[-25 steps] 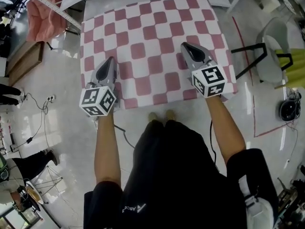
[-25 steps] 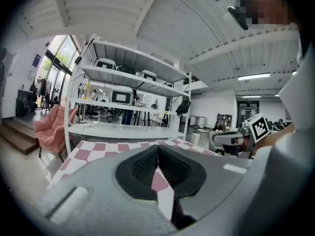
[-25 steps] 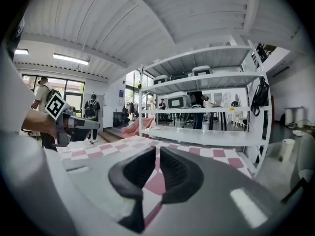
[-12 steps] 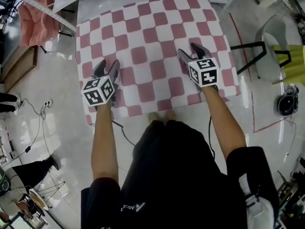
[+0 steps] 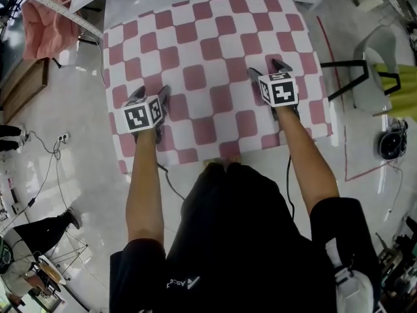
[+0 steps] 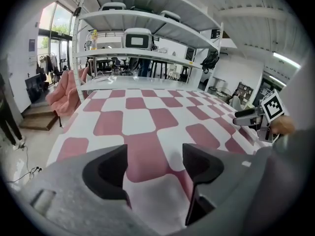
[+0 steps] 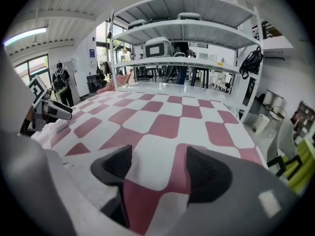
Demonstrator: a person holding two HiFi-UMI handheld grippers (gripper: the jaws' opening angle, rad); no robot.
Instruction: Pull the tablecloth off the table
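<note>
A pink-and-white checked tablecloth (image 5: 208,44) covers the table and hangs over its near edge. My left gripper (image 5: 151,95) hovers low over the cloth's near left part, and my right gripper (image 5: 267,72) over the near right part. Both point forward and down. In the left gripper view the left gripper (image 6: 153,166) has its jaws wide apart, with flat cloth (image 6: 147,122) below the gap. In the right gripper view the right gripper (image 7: 160,171) stands the same over the cloth (image 7: 162,122). Both pairs of jaws have just been opening; no pad presses on the cloth.
A white shelf rack (image 6: 142,33) stands past the table's far end. Pink fabric (image 5: 45,18) hangs at the far left above a wooden box (image 5: 26,87). A chair (image 5: 378,64) stands to the right. Cables (image 5: 45,142) lie on the floor at left.
Both grippers have come down and forward over the near part of the cloth. Their jaws, shut a second ago, now stand wide apart.
</note>
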